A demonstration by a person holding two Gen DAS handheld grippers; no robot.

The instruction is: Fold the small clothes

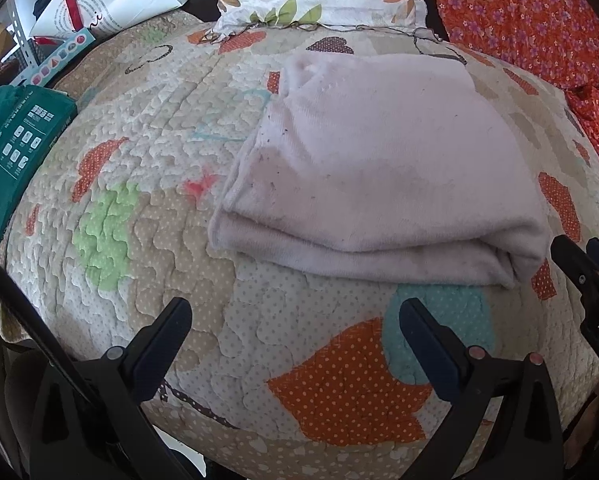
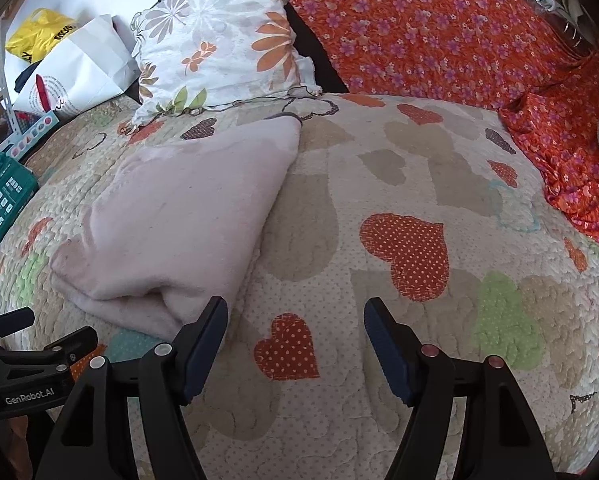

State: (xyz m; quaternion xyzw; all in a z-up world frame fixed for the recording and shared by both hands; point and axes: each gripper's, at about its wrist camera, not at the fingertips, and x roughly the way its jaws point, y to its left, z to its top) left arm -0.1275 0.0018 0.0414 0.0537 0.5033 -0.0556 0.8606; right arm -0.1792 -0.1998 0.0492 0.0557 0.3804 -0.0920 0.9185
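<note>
Your left hand-held gripper (image 1: pixel 295 320) and right hand-held gripper (image 2: pixel 295 320): both gaped wide, empty; folded pink garment (image 1: pixel 379 172) lay centre-frame on quilt (image 1: pixel 159 140).

Daylight is falling on a quilted bed.
A heart-patch quilt (image 2: pixel 399 200) is filling the centre, a floral pillow (image 2: pixel 219 48) and orange flowered cloth (image 2: pixel 439 28) lying along the top.

Even soft daylight, both views bright, faint shadow under the folded pink cloth (image 1: pixel 383 168), no glare, strong fisheye bulge on the quilt (image 2: pixel 419 184), dark vignette corners, centre sharp, edges slightly soft
</note>
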